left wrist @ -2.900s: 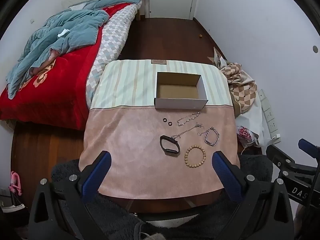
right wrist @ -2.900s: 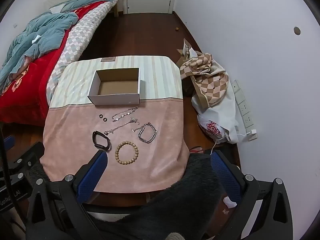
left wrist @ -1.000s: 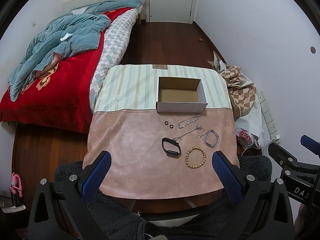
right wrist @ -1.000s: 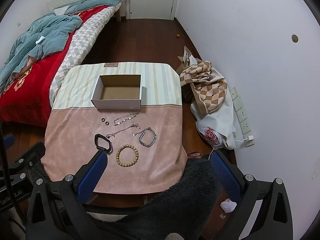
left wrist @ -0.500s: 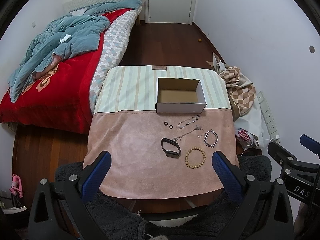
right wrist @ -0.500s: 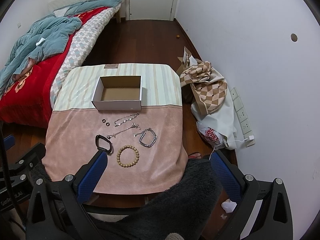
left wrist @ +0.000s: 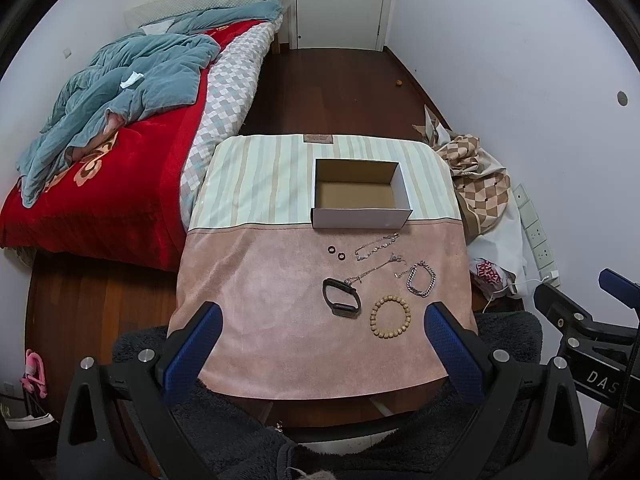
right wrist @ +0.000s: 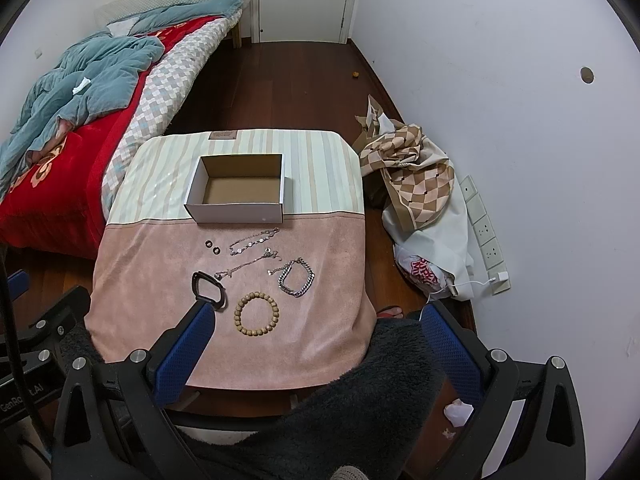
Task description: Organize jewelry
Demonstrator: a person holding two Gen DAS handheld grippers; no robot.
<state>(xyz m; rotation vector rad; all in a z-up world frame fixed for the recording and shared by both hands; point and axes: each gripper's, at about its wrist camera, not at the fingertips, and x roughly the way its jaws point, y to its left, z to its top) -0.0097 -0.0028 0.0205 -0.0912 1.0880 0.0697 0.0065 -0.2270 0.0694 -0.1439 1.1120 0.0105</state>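
An empty white cardboard box (left wrist: 360, 194) (right wrist: 238, 190) stands on the cloth-covered table (left wrist: 260, 288) (right wrist: 152, 264). In front of it lie two small dark rings (left wrist: 335, 252) (right wrist: 212, 247), two thin silver chains (left wrist: 377, 245) (right wrist: 253, 241), a chunky silver bracelet (left wrist: 421, 279) (right wrist: 297, 277), a wooden bead bracelet (left wrist: 390, 317) (right wrist: 256, 313) and a black band (left wrist: 341, 297) (right wrist: 209, 285). My left gripper (left wrist: 324, 340) is open and empty above the table's near edge. My right gripper (right wrist: 316, 340) is open and empty, near the front right corner.
A bed with a red cover and blue blanket (left wrist: 100, 120) stands left of the table. A heap of checked cloth and bags (right wrist: 420, 184) lies on the floor to the right, by the wall sockets (right wrist: 486, 232). A dark fuzzy cushion (right wrist: 340, 412) sits below the grippers.
Both grippers have drawn back and up a little from the table, so it looks smaller and more of the door shows. The jewelry and the box have not moved.
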